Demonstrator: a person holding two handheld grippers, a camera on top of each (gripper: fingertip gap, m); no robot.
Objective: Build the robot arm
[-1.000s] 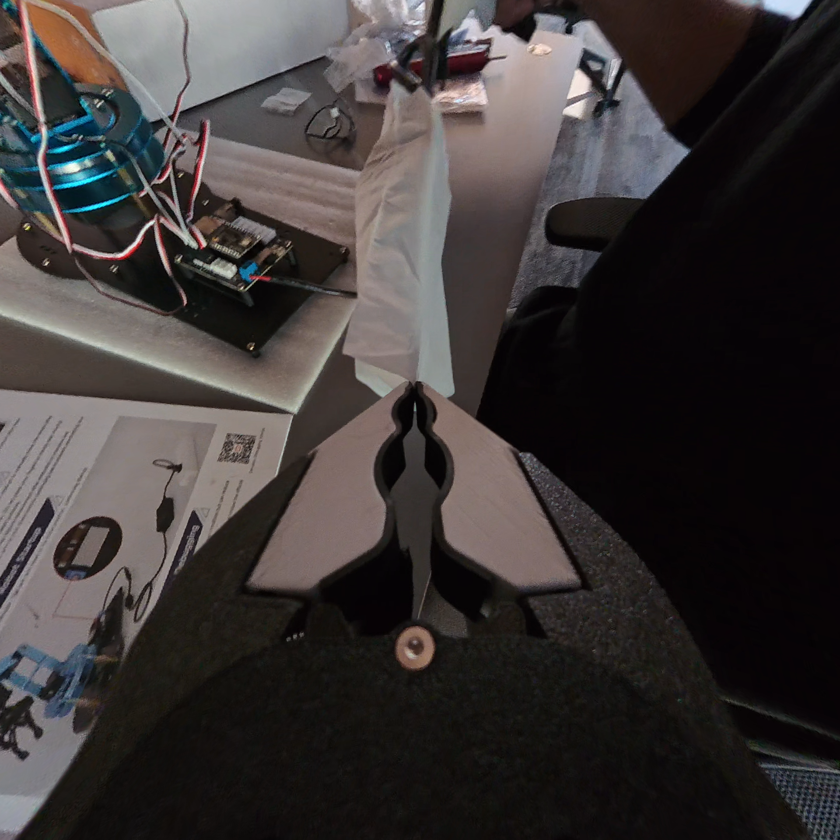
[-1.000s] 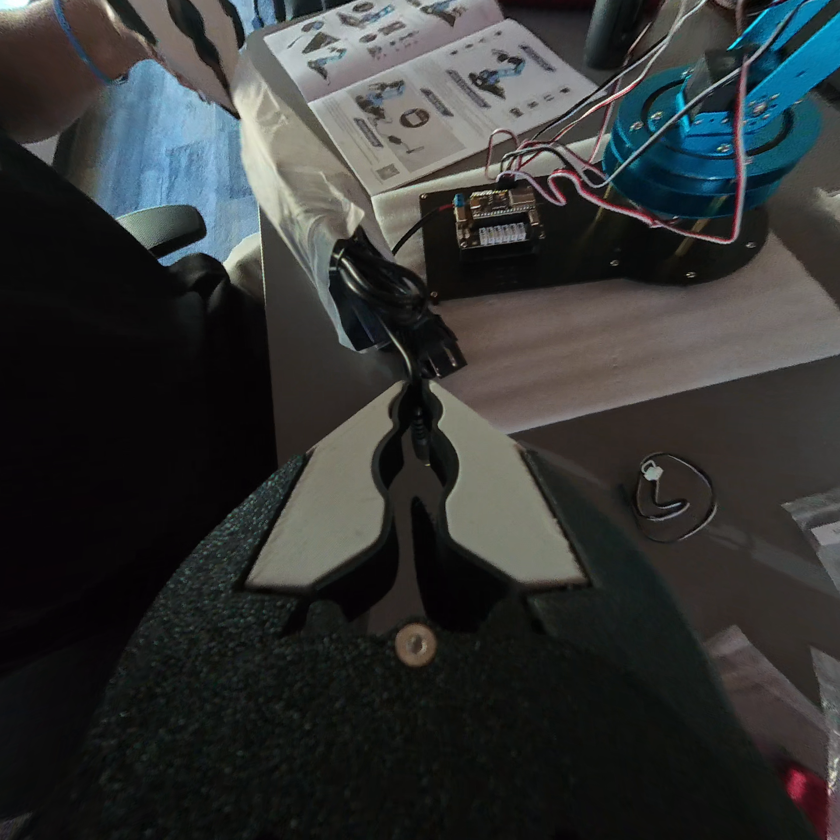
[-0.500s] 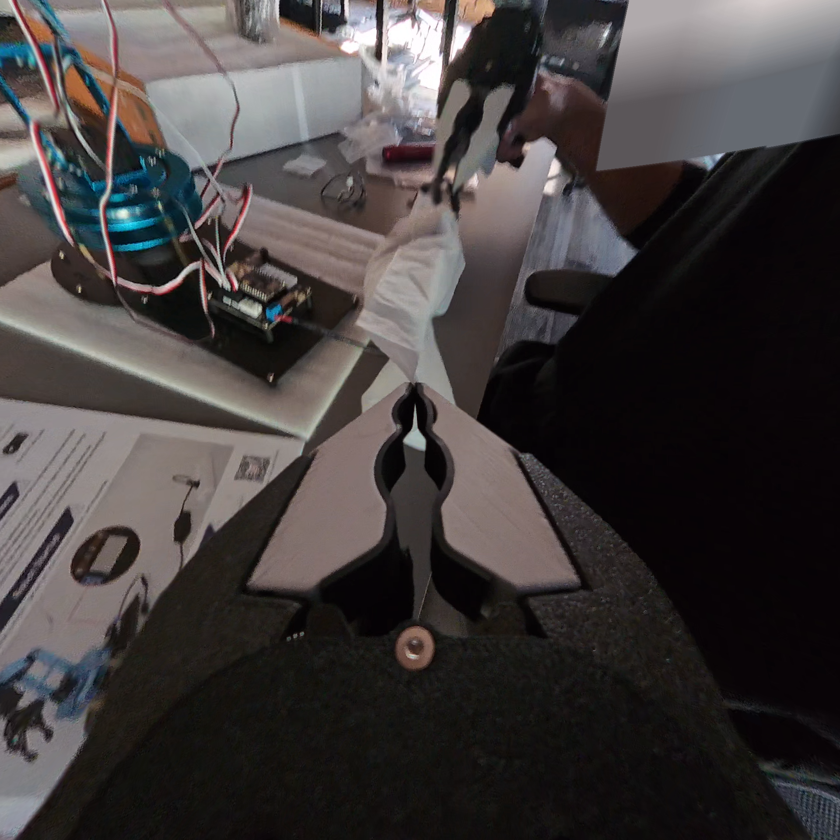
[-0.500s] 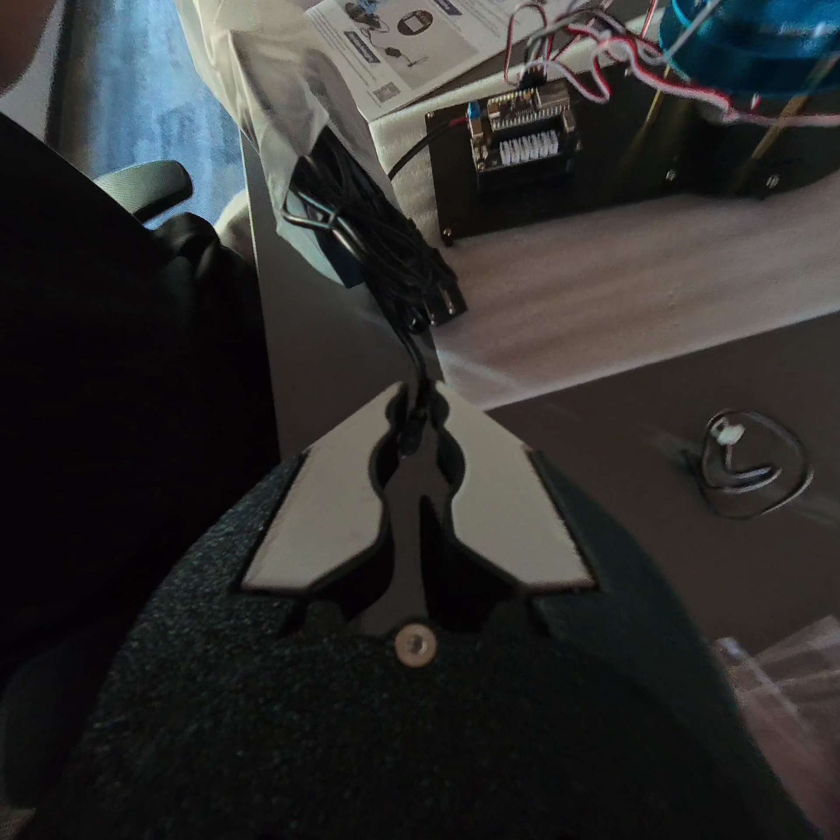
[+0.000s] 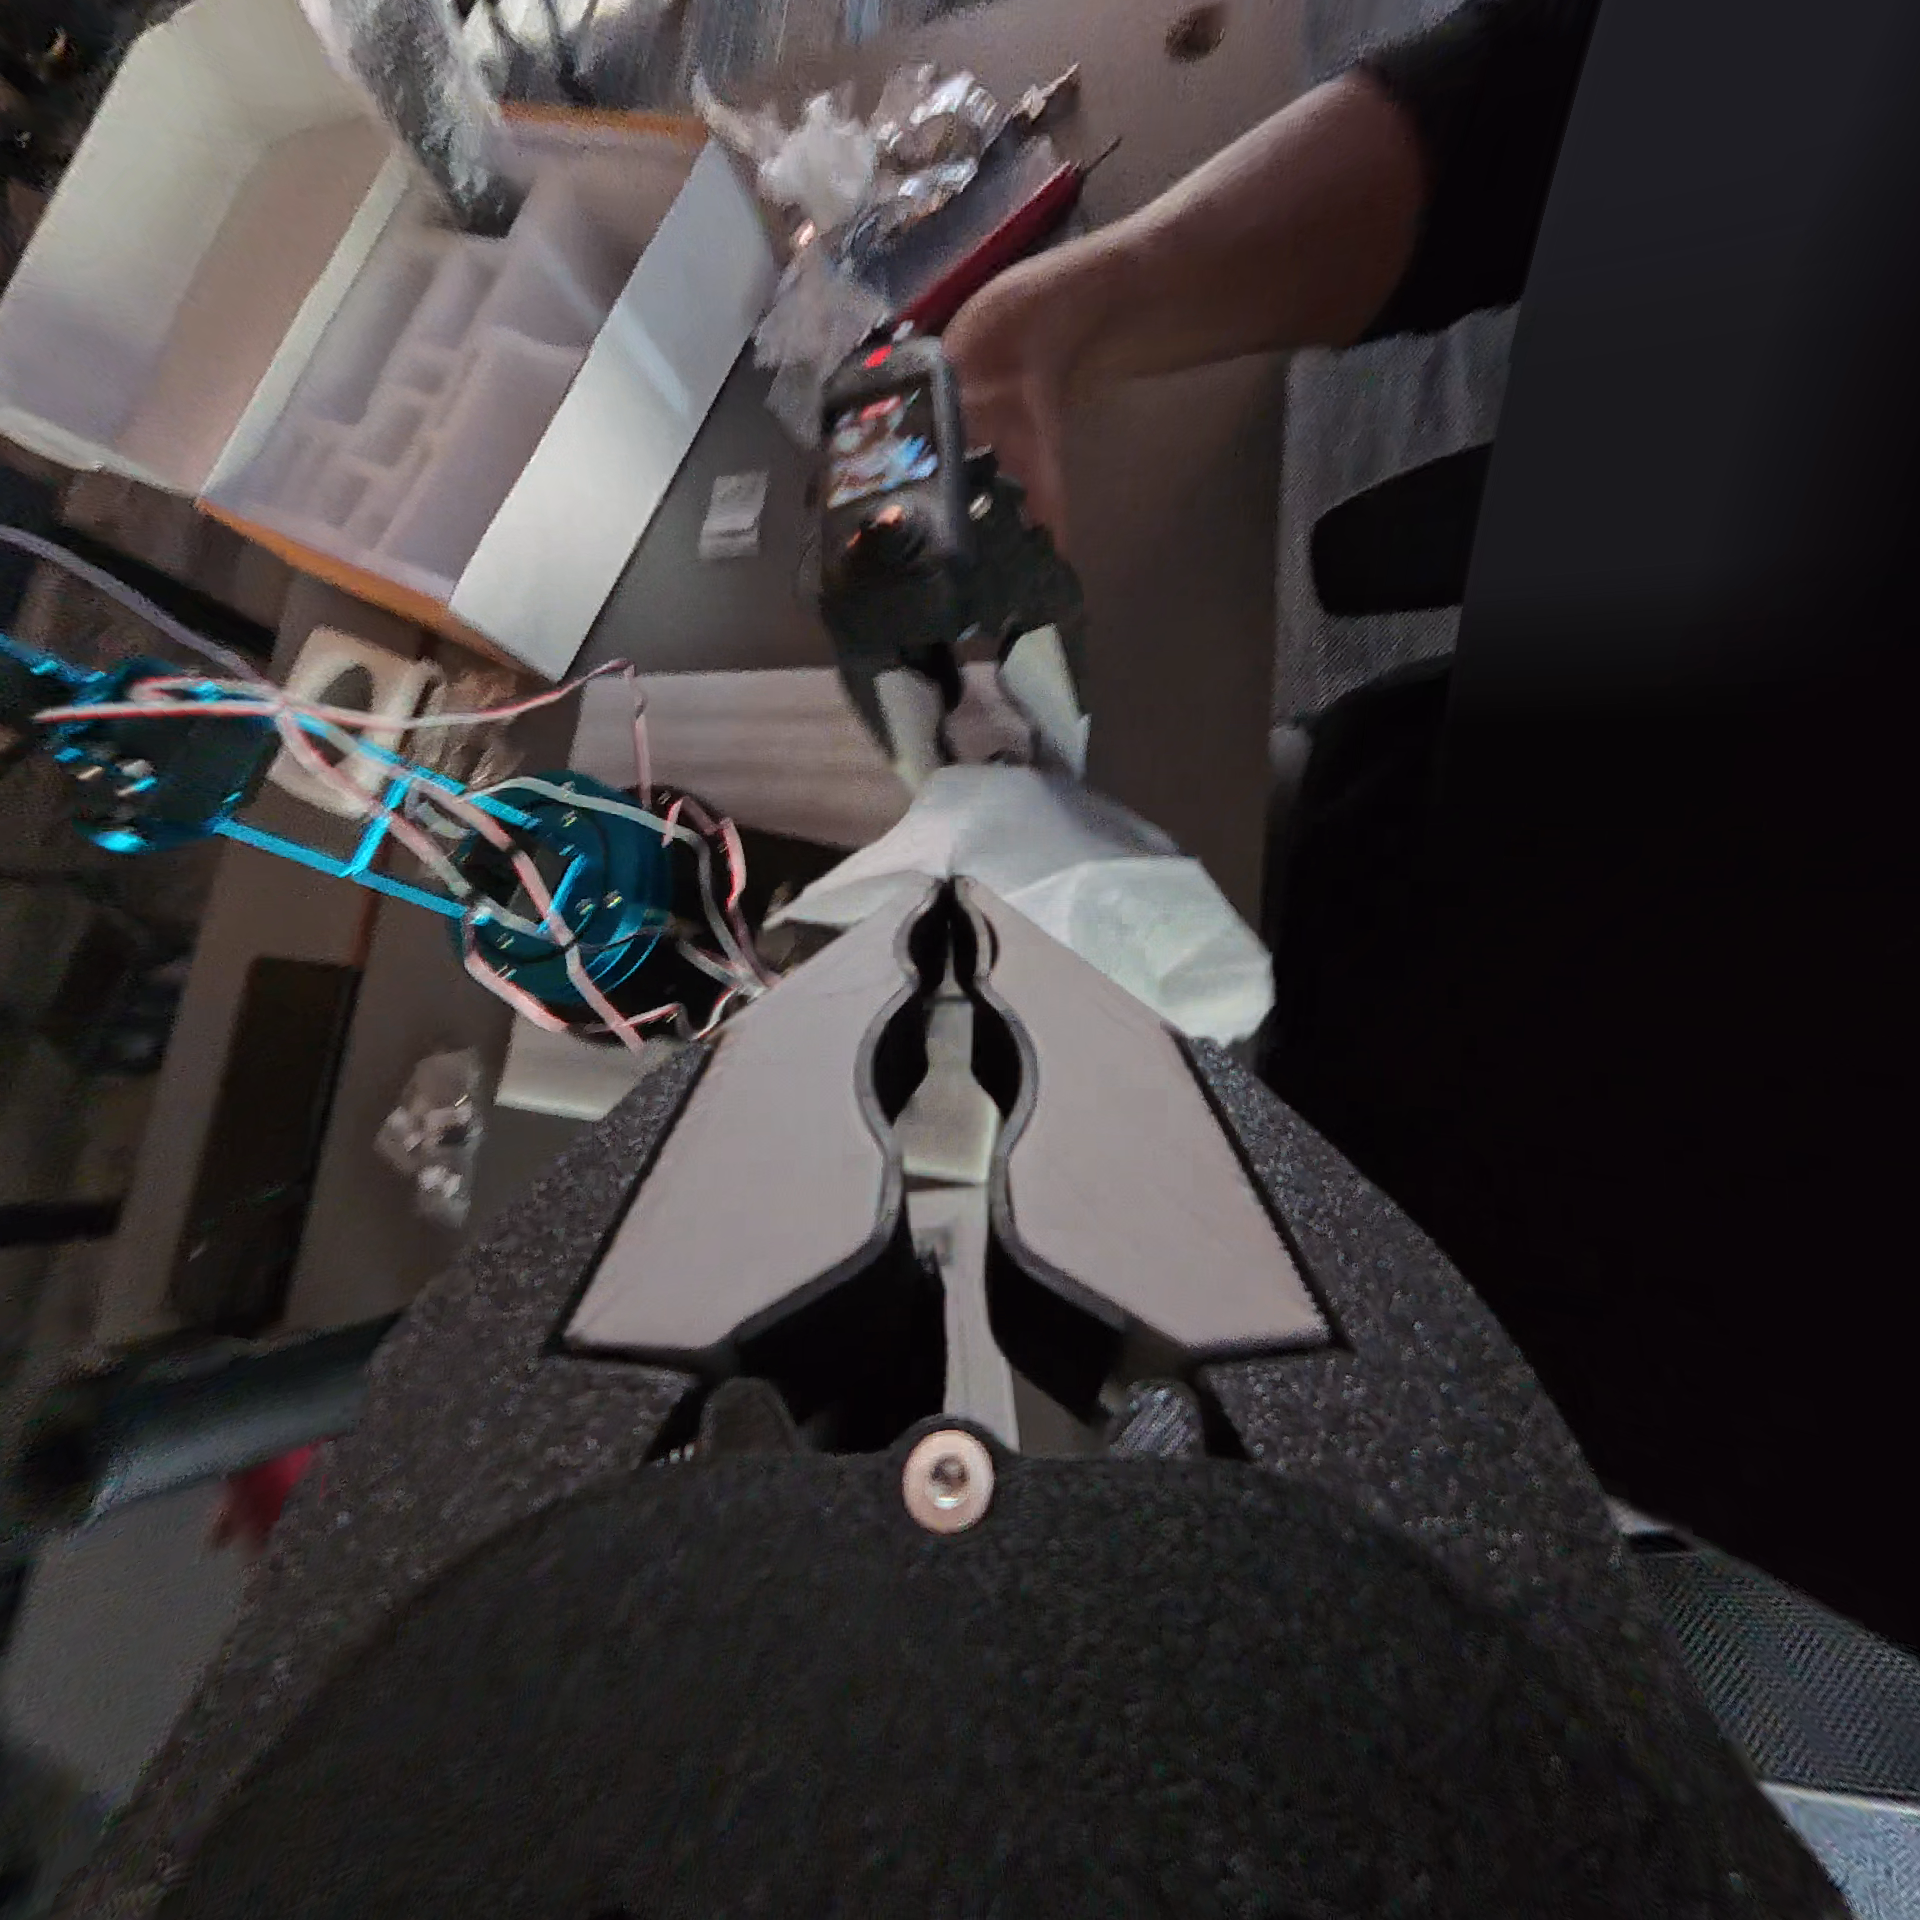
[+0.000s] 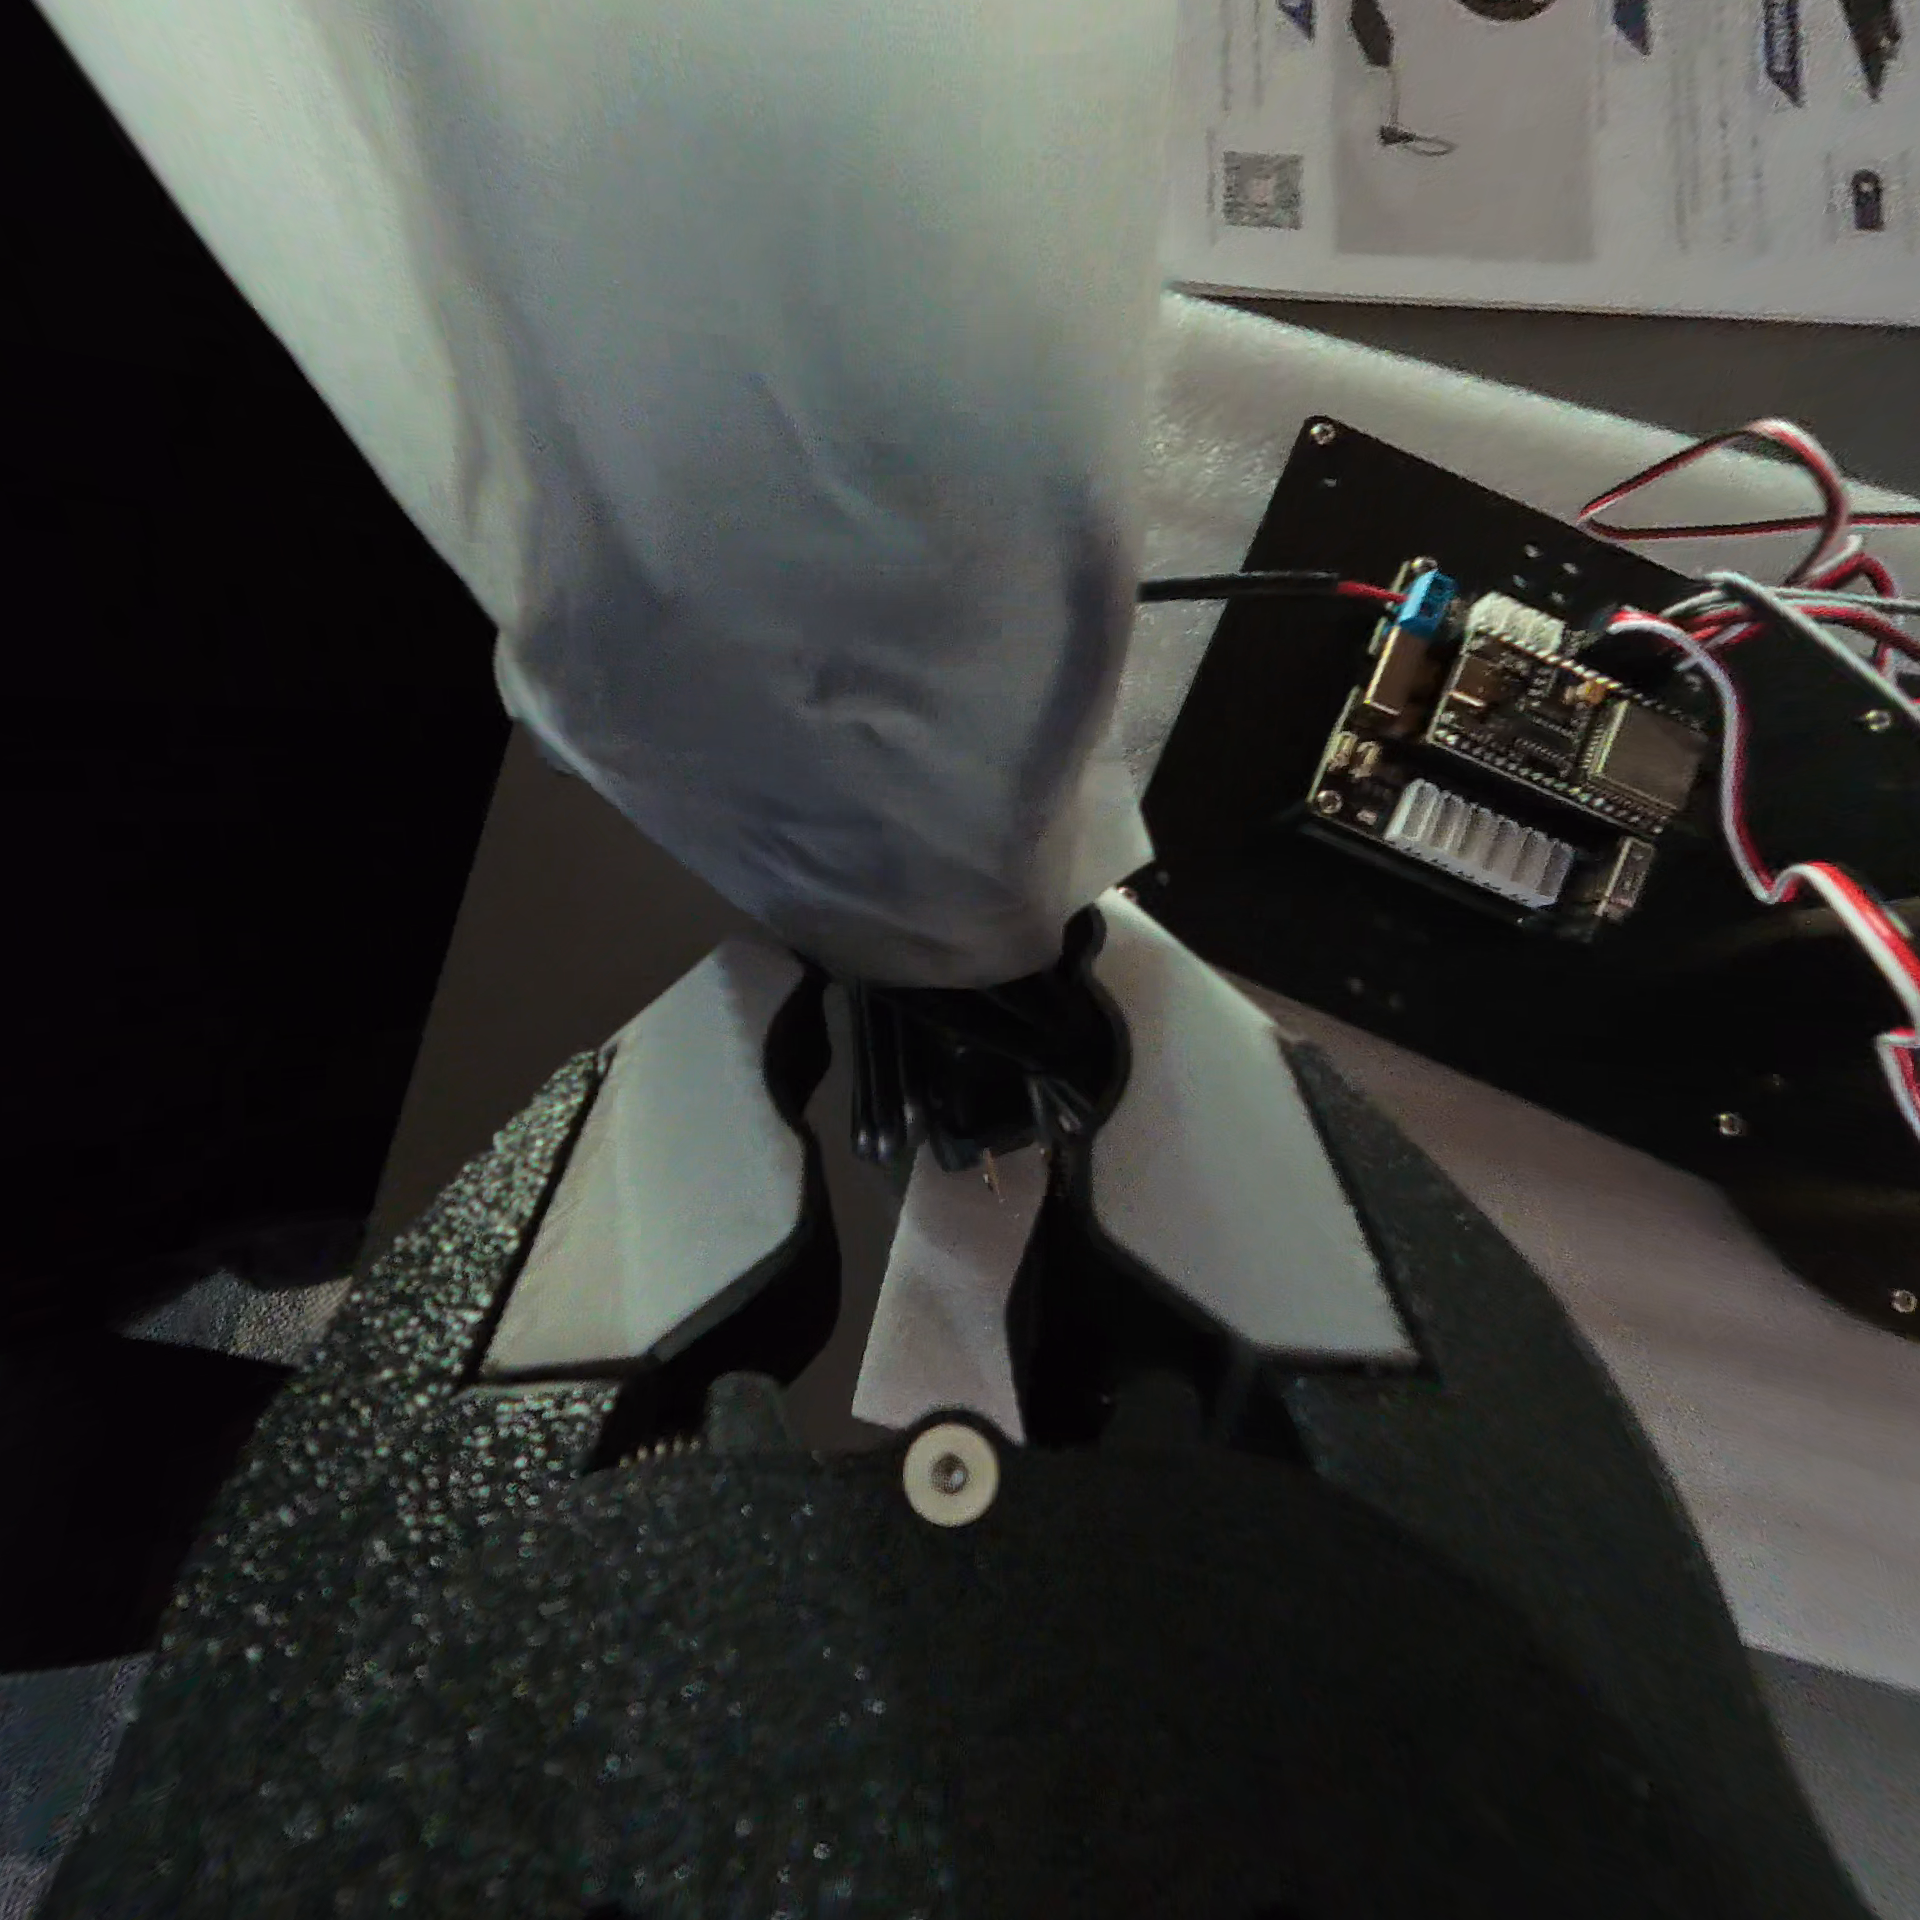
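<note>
Left wrist view: the left gripper (image 5: 951, 894) is seen pinched together on an edge of the white plastic bag (image 5: 1101, 894), tips closed with only film between them. The right gripper (image 5: 971, 727) is seen farther off, held in a hand (image 5: 1049, 384), meeting the other end of the bag. The blue robot arm kit (image 5: 561, 904) with loose servo wires (image 5: 634, 717) sits just beside the bag; an open white box (image 5: 416, 343) lies beyond. The frame is blurred, so contact detail is limited.

Right wrist view: the jaws are seen parted, with the black cable bundle (image 6: 966, 1070) sitting between them at the bag's mouth; whether it is actually gripped cannot be told. The bag (image 6: 727, 468) fills the view above. The controller board (image 6: 1507, 758) on its black base plate (image 6: 1558, 1039) is near, on white foam (image 6: 1558, 1351); a printed manual (image 6: 1558, 135) lies behind.

Risks, as judged:
- The bundle could drop onto the board if no pinch is held.
- Thin film could tear or slip out of the left pinch under load.
- Servo wires could be snagged by the swinging bag, and the kit dragged.
</note>
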